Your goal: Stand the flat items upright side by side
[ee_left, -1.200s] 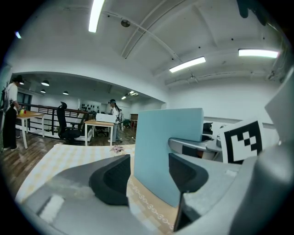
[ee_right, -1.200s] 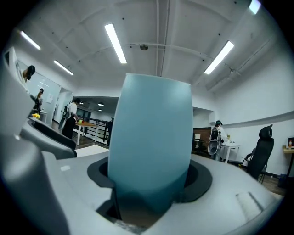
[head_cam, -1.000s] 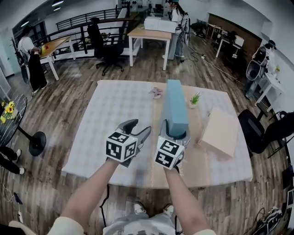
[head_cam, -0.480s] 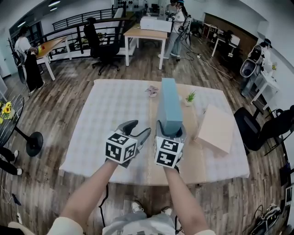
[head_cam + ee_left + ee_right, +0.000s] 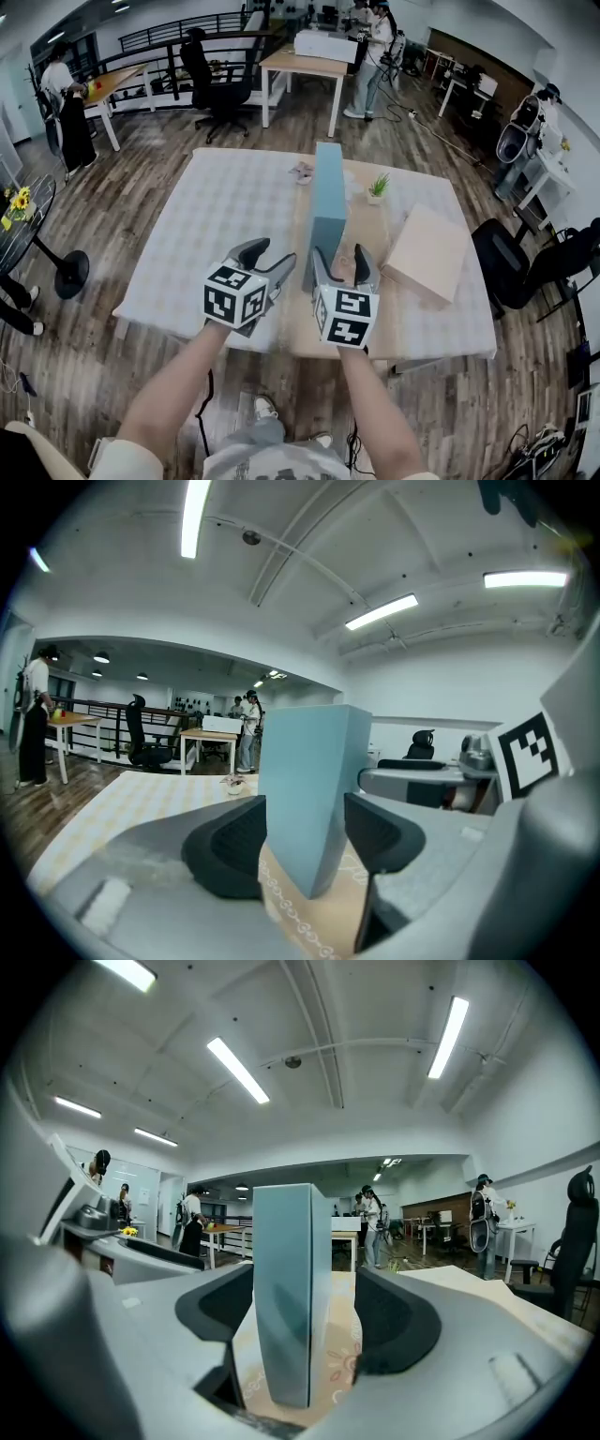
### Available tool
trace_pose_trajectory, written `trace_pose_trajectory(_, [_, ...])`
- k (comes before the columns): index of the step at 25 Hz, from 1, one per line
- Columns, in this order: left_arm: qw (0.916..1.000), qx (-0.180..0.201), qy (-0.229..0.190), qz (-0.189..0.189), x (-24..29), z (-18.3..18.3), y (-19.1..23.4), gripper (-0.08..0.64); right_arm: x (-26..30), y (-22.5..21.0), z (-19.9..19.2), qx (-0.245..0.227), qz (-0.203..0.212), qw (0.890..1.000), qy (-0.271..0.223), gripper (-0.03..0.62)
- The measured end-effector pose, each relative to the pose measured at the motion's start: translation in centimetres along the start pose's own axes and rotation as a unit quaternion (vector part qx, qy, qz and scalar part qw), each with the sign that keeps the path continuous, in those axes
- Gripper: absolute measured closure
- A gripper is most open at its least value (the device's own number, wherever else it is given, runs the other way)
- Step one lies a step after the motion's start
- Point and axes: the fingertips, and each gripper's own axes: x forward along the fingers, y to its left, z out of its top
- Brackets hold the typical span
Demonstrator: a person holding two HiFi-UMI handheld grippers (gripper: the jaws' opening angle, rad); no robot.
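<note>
Both left tool [image 5: 272,261] and right tool [image 5: 339,258] gaping, gripping nothing: blue box [image 5: 328,197] upright dead ahead, tan box [image 5: 427,253] lying flat off right, nearest the right tool.

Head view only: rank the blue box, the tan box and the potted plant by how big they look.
1. Tied for largest: the blue box and the tan box. They cover similar areas, and the blue one stands upright toward the camera, so I won't rank them.
2. Smallest: the potted plant, clearly.
</note>
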Motion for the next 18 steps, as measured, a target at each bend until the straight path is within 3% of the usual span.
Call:
trace_pose_trajectory(8, [0.9999,0.007,0.005,-0.01,0.5,-0.9,-9.4,0.301,-7.1,-7.3,-1.0,0.017,0.006,1.0,0.016,0.261])
trace_pose_trajectory(18, [0.9961,0.03,0.013,-0.082,8.0,1.2,-23.4,0.301,-15.1,-21.7,-1.3,0.047,-0.029,0.997,0.044,0.261])
